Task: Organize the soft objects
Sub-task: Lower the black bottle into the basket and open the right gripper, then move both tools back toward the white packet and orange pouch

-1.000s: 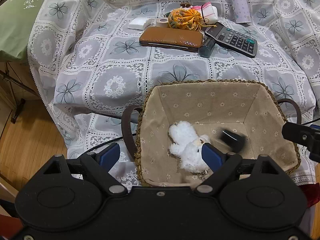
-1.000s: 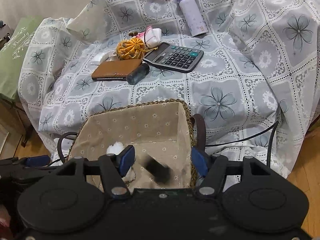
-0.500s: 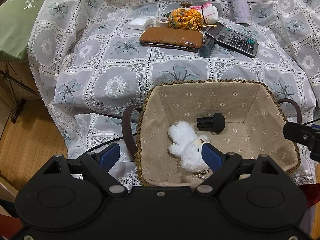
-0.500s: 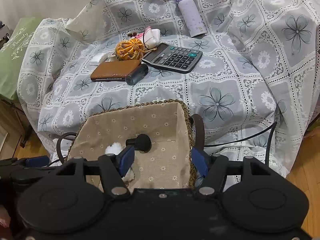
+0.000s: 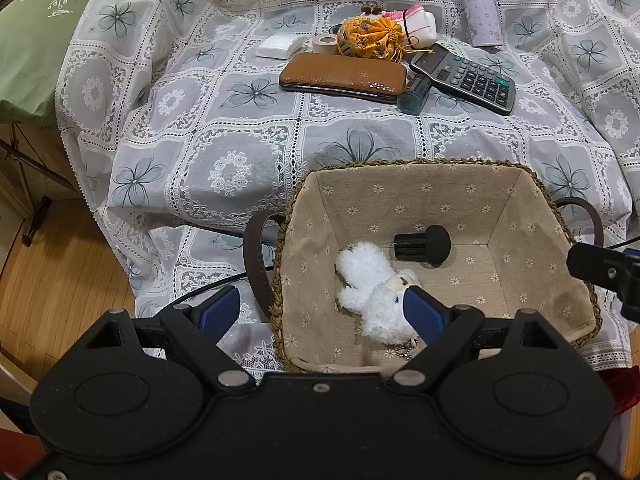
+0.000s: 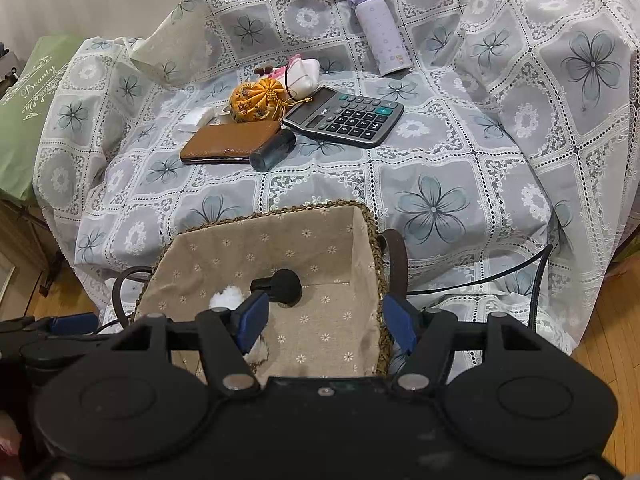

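A woven basket [image 5: 400, 163] [image 6: 280, 213] with a flowered beige lining stands at the near edge of the covered seat. On its floor lie a white plush toy [image 5: 372, 280] [image 6: 226, 296] and a black stubby round-headed object [image 5: 424, 243] [image 6: 280, 286]. My left gripper [image 5: 320, 310] hangs open over the basket's near left corner, one finger outside the rim. My right gripper [image 6: 326, 319] hovers open above the basket's near right side, nothing between its fingers. An orange drawstring pouch [image 5: 370, 36] [image 6: 256, 98] and a pink-and-white cloth [image 5: 420, 24] [image 6: 304, 74] rest farther back.
On the lace cover behind the basket lie a brown wallet [image 5: 344, 76], a calculator [image 5: 464, 78], a small dark bottle [image 5: 414, 94], a white packet [image 5: 280, 45], a tape roll [image 5: 324, 43] and a lilac flask [image 5: 478, 4]. A green pillow [image 5: 28, 40] is at left. Wooden floor lies below.
The black object, a falling blur over the basket floor a second ago, now lies still near the far wall beside the plush toy. Both grippers have kept their places.
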Tool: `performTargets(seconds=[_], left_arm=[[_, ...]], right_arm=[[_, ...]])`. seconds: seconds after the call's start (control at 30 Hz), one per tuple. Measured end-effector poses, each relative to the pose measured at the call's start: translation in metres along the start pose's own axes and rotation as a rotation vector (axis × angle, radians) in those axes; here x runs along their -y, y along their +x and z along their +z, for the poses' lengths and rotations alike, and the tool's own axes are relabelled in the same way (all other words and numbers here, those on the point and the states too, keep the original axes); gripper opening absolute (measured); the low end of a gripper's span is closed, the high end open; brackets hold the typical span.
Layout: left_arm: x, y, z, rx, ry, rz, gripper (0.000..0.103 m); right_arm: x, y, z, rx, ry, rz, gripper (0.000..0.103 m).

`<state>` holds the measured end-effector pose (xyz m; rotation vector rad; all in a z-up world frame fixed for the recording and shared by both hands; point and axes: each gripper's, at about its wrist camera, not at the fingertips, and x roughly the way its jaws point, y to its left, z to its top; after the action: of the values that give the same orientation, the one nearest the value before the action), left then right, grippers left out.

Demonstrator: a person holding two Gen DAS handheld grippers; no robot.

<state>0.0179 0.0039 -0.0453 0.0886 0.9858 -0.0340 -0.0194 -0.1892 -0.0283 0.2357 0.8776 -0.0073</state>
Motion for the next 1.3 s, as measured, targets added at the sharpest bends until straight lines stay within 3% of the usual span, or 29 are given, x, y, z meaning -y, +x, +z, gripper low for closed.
performTargets(seconds=[0.5, 0.8, 1.3], left_arm=[[-0.001, 0.002, -0.001, -0.005, -0.001, -0.003, 0.086], [-0.003, 0.007, 0.008, -0.003, -0.017, -0.009, 0.087], [-0.014, 0.031, 0.048, 0.009, -0.028, 0.013, 0.087]], right_arm=[[0.001, 0.001, 0.002, 0.006, -0.005, -0.003, 0.065], [-0.003, 0.008, 0.007, 0.026, -0.041, -0.016, 0.072], [-0.005, 0.040, 0.054, 0.033, -0.026, -0.006, 0.076]])
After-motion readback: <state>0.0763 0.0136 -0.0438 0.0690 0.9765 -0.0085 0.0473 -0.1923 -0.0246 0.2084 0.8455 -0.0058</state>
